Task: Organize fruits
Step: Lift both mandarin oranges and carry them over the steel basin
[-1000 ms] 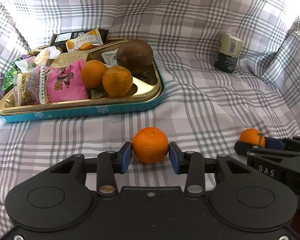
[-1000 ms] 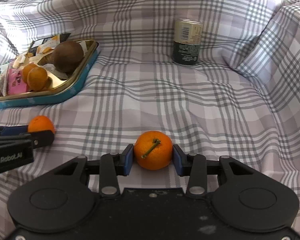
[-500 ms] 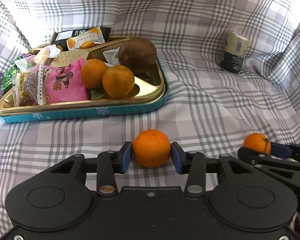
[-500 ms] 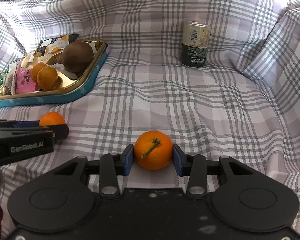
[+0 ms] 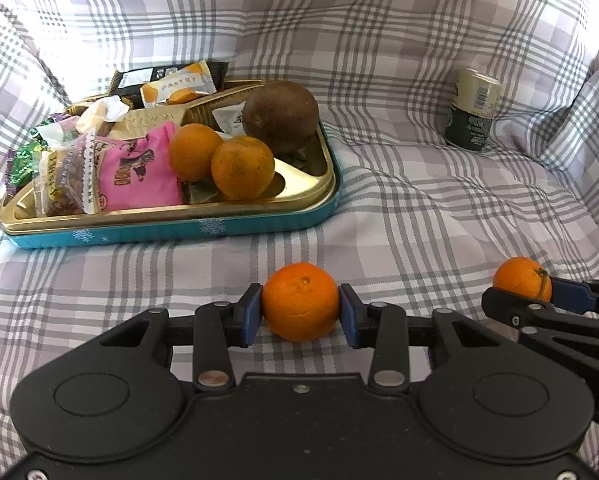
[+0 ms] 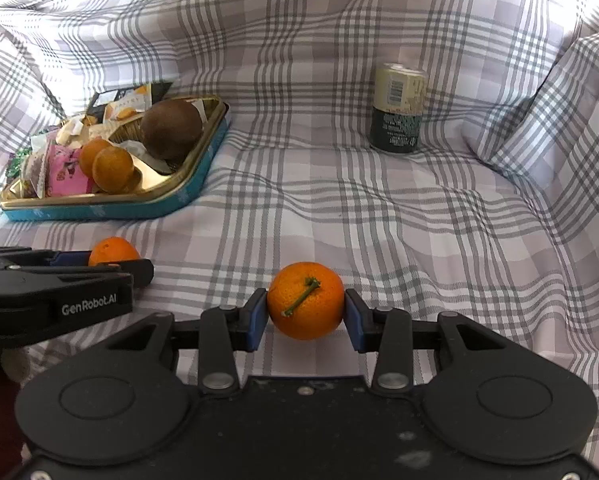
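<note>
1. Both pairs of jaws have an orange between their blue pads: the left gripper (image 5: 300, 312) is closing on a stemless mandarin (image 5: 300, 301), its pads touching the fruit's sides, and the right gripper (image 6: 305, 316) is clamped on a stemmed mandarin (image 6: 306, 300) whose green stalk faces the camera.
2. From the left wrist view the right gripper and its fruit sit low at the right edge; from the right wrist view the left gripper shows at the left edge, its near finger crossing in front of the fruit it carries.
3. Ahead and to the left lies a tin tray (image 5: 203, 227), gold inside, teal outside, resting on the plaid cloth (image 6: 379, 216).
4. Its right half holds two oranges (image 5: 242, 167) touching each other and a brown round fruit (image 5: 281, 114) behind them, close to the far right corner.
5. Bare gold floor shows at the tray's near right corner, beside the front orange.
6. Snack packets (image 5: 135, 172) crowd the tray's left half and spill over the far rim.
7. A can (image 6: 397, 114) stands upright at the back right, well apart from the tray, with open cloth between them.
8. Cloth rises in folds at the back and on both sides, walling the flat area.
</note>
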A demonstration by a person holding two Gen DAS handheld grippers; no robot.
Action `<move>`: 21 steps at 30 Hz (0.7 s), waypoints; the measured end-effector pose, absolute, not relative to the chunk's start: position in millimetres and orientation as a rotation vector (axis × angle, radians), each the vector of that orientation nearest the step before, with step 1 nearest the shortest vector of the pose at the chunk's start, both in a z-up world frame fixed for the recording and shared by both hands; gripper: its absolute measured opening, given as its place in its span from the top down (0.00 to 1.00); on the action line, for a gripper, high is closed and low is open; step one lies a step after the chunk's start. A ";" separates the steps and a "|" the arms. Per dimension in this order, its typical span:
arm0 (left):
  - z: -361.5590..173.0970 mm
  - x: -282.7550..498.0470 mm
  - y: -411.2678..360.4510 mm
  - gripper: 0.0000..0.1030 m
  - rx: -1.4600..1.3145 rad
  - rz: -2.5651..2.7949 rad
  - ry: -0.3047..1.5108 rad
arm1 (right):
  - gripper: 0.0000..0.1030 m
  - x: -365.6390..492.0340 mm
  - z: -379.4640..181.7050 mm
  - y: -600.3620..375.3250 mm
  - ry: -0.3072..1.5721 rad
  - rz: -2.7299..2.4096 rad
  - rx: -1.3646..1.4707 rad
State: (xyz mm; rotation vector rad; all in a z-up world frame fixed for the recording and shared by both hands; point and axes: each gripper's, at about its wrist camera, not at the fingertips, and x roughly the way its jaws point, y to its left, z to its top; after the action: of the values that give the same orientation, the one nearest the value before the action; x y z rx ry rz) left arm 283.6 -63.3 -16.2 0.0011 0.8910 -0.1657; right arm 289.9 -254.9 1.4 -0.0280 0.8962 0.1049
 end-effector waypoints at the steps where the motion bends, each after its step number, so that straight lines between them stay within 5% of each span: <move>1: -15.4 282.8 -62.9 0.53 0.001 -0.162 0.886 | 0.59 289.5 2.4 -254.0 0.893 0.108 -0.029; 21: 19.6 244.0 -53.3 0.53 0.004 -0.131 0.829 | 0.59 276.7 1.2 -233.3 0.867 0.150 -0.117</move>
State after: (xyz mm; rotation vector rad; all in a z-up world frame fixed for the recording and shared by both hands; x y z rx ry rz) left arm 244.0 -53.3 19.6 0.0041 0.8295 -0.1306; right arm 276.7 -233.3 1.2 -0.1167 0.8672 0.1500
